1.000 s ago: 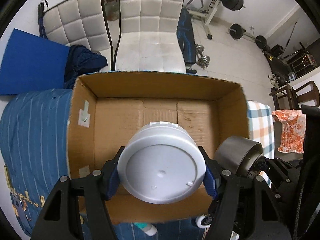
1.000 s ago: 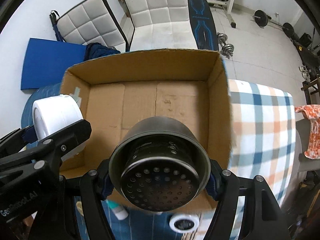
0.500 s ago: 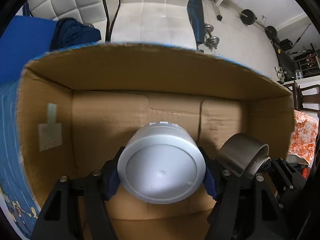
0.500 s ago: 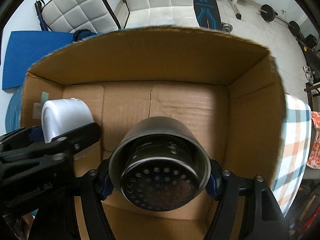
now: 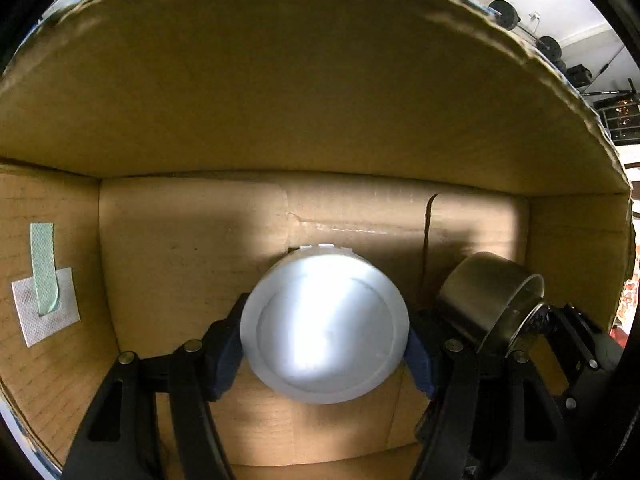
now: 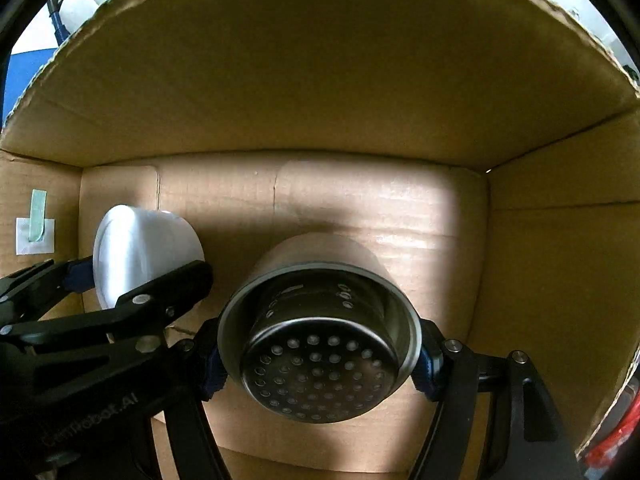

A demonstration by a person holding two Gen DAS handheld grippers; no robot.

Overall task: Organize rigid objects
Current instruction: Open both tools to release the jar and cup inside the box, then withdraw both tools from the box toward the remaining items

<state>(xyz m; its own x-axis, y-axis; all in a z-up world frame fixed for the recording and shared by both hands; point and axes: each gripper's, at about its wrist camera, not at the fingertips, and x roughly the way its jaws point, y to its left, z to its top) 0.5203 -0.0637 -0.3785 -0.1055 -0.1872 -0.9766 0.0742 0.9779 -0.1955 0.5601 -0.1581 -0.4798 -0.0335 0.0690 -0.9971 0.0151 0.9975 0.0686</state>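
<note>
- Left wrist view: the left gripper (image 5: 325,354) is closed around a white plastic tub (image 5: 325,330), its blue pads pressed on either side of the tub's wide end. The tub lies on its side and is low inside the cardboard box (image 5: 304,92), close to the box floor.
- Whether the tub already touches the floor cannot be told. If it is let go while still above it, I expect the round body to roll, most likely toward the metal cup (image 5: 490,300) just beside it on the right.
- The grip sits on a smooth, curved wall, so a slight tilt could let the tub slide out early.
- A taped patch (image 5: 44,304) sticks to the left wall, well apart from the tub; it seems harmless.
- Right wrist view: the right gripper (image 6: 319,356) is clamped on the metal cup (image 6: 320,344), which carries a perforated strainer inside and faces the camera, held low over the box floor (image 6: 400,216).
- The loose-looking strainer may slip out if the cup tips further forward.
- The left gripper (image 6: 116,300) and its white tub (image 6: 140,252) are near on the left; opening both at once risks fingers or objects knocking together.
- The right wall (image 6: 560,260) is near, so a wide opening could catch it.
</note>
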